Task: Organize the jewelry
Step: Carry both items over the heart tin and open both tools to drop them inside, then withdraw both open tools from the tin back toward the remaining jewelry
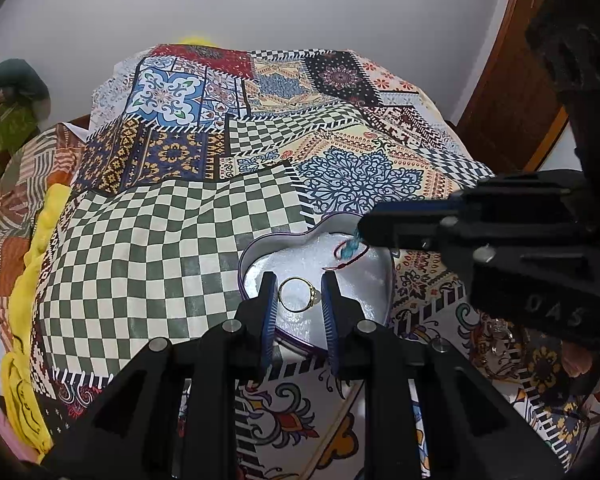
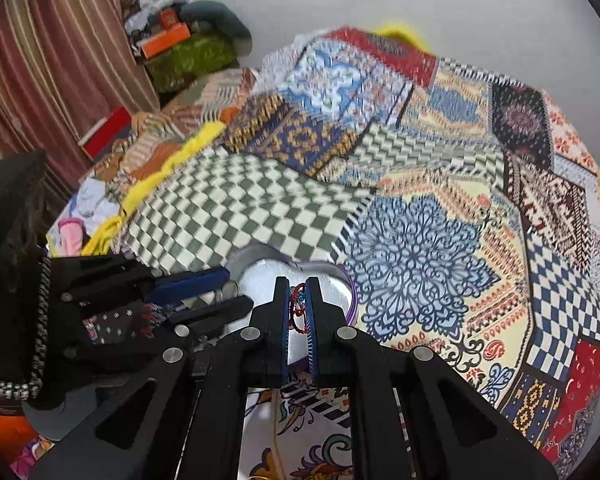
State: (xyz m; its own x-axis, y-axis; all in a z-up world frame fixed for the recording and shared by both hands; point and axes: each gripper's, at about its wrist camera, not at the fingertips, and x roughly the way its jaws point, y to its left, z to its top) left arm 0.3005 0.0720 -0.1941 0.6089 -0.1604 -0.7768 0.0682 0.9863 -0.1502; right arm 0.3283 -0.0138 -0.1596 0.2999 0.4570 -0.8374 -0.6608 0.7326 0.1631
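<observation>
Gold metal is held between the blue pads of the left gripper (image 1: pixel 298 294): a thin ring (image 1: pixel 299 294) with a small pale setting on one side is clamped there, its band spanning the narrow gap from one pad to the other. Directly under those fingertips the white, padded inside of a heart-shaped tin (image 1: pixel 384 280) is seen, so the ring is over the near half of the tin, though whether it touches the lining cannot be told. The purple rim of the tin runs just ahead of the left finger and curves out of sight beneath both fingers.

The right gripper (image 2: pixel 299 300) is pinched tight on a red cord bracelet (image 2: pixel 298 304) with blue beads; loops of cord stand out between its pads. From the left wrist view that gripper reaches in from the right, and the bracelet (image 1: pixel 348 250) hangs from its tip over the far lobe of the tin, ahead and to the right of the ring. The two tools are close together over the tin, with only a small stretch of white lining left open between them.

A patchwork bedspread (image 1: pixel 172 240) is spread under the tin. Ahead and to the left of the left gripper, broad flat cloth lies open up to the yellow blanket (image 1: pixel 28 320) along the bed's edge. A plain wall (image 1: pixel 340 8) bounds the far end.
</observation>
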